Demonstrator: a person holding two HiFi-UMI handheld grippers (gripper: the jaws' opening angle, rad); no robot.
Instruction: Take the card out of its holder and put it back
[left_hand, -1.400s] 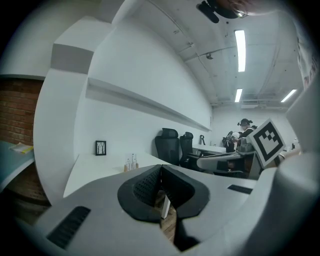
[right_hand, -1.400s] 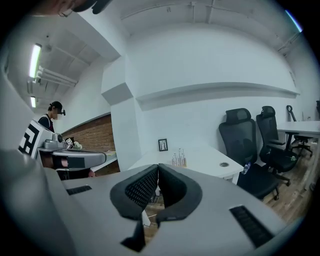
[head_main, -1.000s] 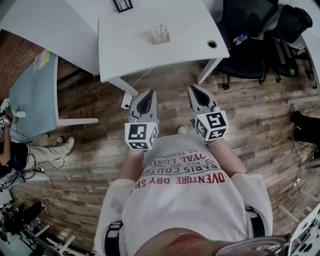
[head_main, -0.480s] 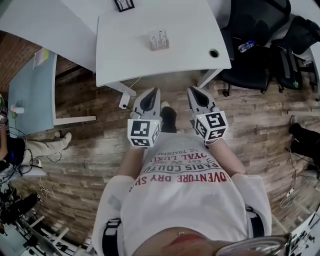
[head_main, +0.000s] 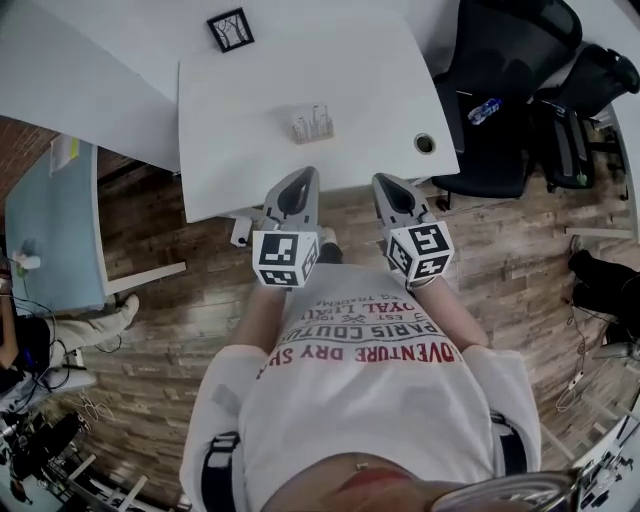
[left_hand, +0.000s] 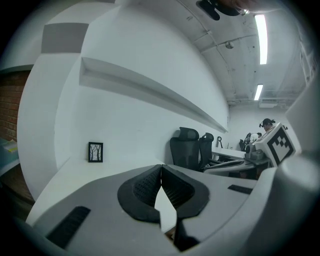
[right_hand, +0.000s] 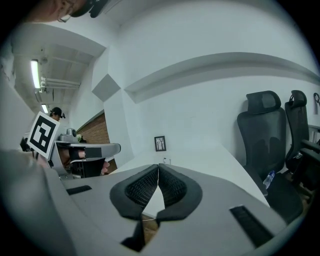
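A small clear card holder (head_main: 312, 124) with a card standing in it sits near the middle of the white table (head_main: 250, 150); in the right gripper view the card holder (right_hand: 164, 160) is a tiny shape far ahead. My left gripper (head_main: 302, 176) and right gripper (head_main: 384, 181) are held side by side at the table's near edge, well short of the holder. Both are shut with nothing between the jaws. The left gripper (left_hand: 161, 168) and the right gripper (right_hand: 158, 168) show their pads pressed together at the tips.
A small black picture frame (head_main: 231, 28) stands at the table's far side. A cable hole (head_main: 425, 144) lies near the right edge. Black office chairs (head_main: 500, 90) stand to the right, one with a bottle (head_main: 482, 107). A pale blue desk (head_main: 50, 220) is at the left.
The person has stepped towards the table. The table and card holder have slid nearer in the head view, and both grippers now reach its near edge. Both jaws stayed shut.
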